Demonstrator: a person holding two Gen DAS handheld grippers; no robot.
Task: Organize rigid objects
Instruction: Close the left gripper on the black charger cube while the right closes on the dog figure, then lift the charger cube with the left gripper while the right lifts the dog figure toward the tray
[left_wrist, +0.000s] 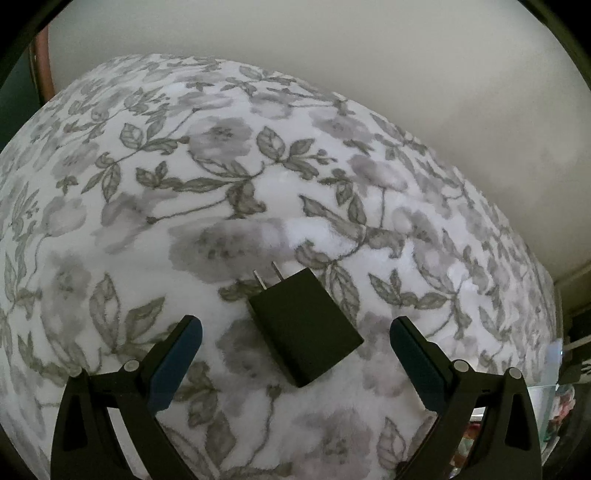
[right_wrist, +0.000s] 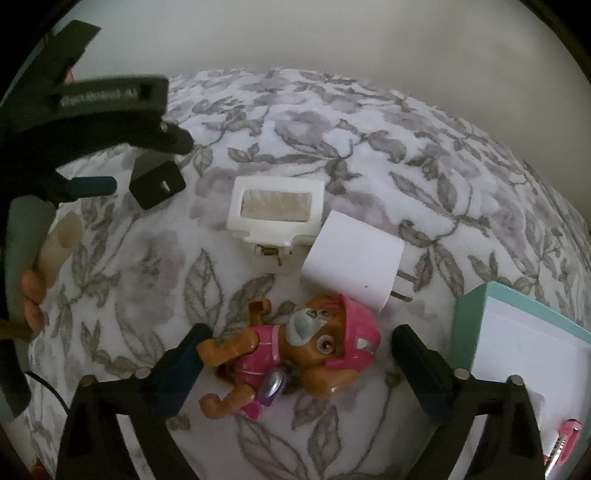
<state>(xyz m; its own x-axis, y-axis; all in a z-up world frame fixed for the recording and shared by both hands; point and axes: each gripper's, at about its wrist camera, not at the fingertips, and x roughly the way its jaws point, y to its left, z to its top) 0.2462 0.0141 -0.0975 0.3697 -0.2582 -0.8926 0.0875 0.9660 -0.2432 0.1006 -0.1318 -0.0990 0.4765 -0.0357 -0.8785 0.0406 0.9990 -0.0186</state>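
A black wall charger (left_wrist: 303, 326) lies on the floral blanket (left_wrist: 221, 177), prongs pointing away. My left gripper (left_wrist: 295, 332) is open with its blue pads either side of it, not touching. In the right wrist view the same charger (right_wrist: 157, 182) lies at far left under the left gripper (right_wrist: 144, 158). My right gripper (right_wrist: 297, 350) is open around a pink-and-brown toy dog (right_wrist: 291, 350) lying on its side. Beyond it are a white plug adapter (right_wrist: 352, 258) and a white rectangular plastic holder (right_wrist: 277, 208).
A teal box with a white inside (right_wrist: 517, 332) stands at the right, with a small pink object (right_wrist: 567, 437) near its front. A plain pale wall (left_wrist: 369, 55) rises behind the blanket. The person's hand (right_wrist: 31, 295) holds the left gripper's handle.
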